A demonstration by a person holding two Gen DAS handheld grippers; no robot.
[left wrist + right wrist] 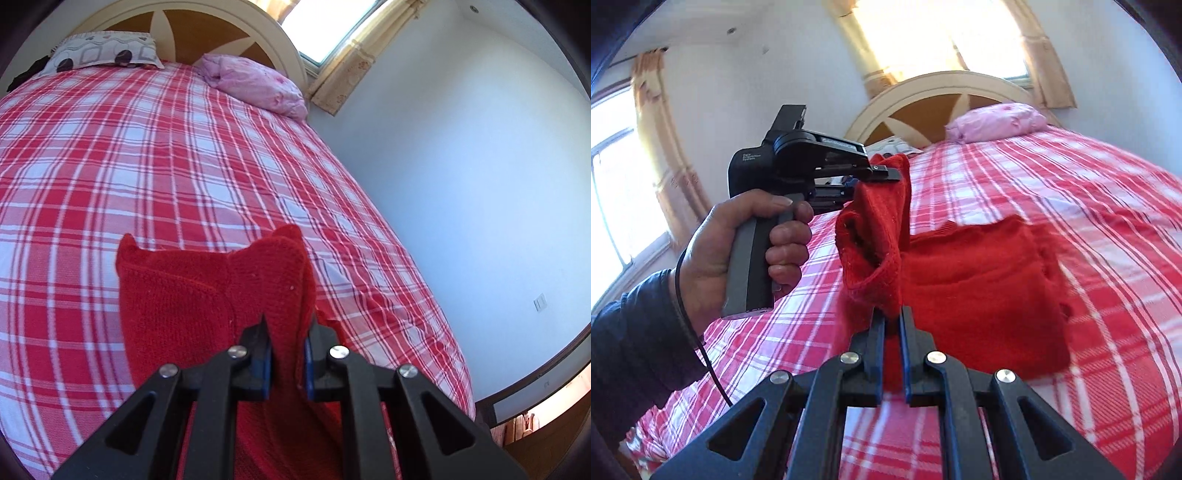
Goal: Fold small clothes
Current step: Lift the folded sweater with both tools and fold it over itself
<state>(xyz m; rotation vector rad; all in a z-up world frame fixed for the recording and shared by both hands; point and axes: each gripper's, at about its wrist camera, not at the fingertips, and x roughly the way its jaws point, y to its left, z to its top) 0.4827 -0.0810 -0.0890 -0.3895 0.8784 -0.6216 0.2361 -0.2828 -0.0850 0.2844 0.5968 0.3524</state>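
Note:
A small red knitted garment (979,295) hangs partly lifted over the red-and-white checked bed (1071,177). My right gripper (893,314) is shut on its near edge. My left gripper (288,332) is shut on another edge of the same red garment (207,295) and holds it up off the bed. In the right wrist view the left gripper (882,171) shows at the left, held by a hand, with a fold of the garment hanging from it. The rest of the garment droops toward the bed between the two grippers.
A patterned white pillow (99,53) and a pink pillow (255,83) lie at the headboard (207,26). A white wall (461,166) runs along the bed's right side. Curtained windows (942,33) are behind the headboard and at the left.

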